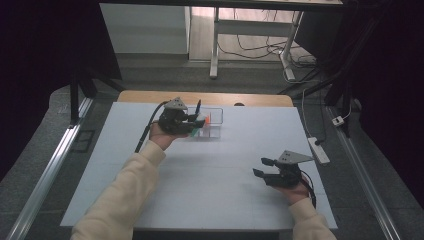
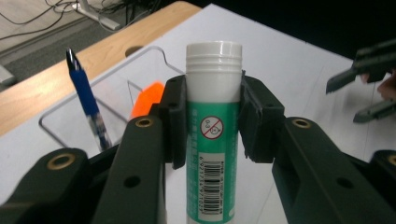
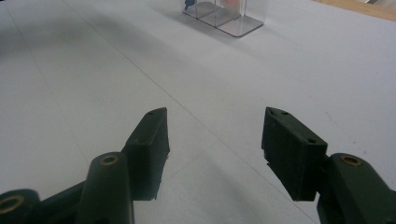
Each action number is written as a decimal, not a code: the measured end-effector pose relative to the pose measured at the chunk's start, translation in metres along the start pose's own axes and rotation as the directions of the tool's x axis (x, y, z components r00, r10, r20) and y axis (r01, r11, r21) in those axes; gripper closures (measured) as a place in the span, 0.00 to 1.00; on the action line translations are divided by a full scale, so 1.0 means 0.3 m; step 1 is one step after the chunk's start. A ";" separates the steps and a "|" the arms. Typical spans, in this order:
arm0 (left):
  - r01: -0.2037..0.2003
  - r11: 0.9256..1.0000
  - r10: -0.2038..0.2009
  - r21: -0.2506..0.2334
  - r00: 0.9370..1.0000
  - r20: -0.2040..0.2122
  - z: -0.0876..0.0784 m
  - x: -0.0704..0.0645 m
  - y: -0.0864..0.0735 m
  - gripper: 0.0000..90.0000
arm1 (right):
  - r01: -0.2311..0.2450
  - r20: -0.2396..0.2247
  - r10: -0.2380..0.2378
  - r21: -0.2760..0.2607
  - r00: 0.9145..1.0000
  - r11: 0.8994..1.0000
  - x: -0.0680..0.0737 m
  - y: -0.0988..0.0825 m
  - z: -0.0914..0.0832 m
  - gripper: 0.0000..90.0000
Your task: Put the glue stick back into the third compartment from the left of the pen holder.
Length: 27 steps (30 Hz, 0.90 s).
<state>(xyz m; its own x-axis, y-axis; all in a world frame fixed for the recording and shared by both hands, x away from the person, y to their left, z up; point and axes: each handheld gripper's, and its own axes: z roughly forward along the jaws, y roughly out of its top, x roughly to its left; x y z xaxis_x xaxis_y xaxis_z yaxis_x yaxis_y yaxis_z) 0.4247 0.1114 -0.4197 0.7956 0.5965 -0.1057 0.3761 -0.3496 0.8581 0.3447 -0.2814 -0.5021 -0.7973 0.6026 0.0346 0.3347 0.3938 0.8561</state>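
Slippage is the main risk: the left gripper is clamping the green-and-white cylindrical glue stick with a white ribbed cap between its 2 pads, just beside the clear plastic compartment organiser holding a blue pen. Tilting it could be knocking that pen or catching the rim. The right gripper is idling wide and empty, well apart.

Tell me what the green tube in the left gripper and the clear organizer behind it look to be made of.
The green tube looks like smooth plastic: a glossy printed label with a barcode, and a white ribbed cap, likely moulded plastic. The clear organizer seems to be transparent acrylic or similar hard plastic: see-through walls with bright edges; the blue pen shows through it.
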 end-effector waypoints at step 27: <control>0.029 0.999 -0.030 -0.036 0.999 -0.038 0.158 0.077 0.117 0.71 | -0.003 0.002 0.003 0.005 1.000 1.000 -0.005 -0.002 0.000 0.46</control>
<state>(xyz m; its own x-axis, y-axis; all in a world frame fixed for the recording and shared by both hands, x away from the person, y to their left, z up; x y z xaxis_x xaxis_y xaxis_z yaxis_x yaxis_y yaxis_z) 0.4788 0.0787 -0.4157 0.7653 0.6337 -0.1125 0.3816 -0.3059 0.8723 0.3456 -0.2827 -0.5026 -0.7953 0.6052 0.0361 0.3396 0.3954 0.8535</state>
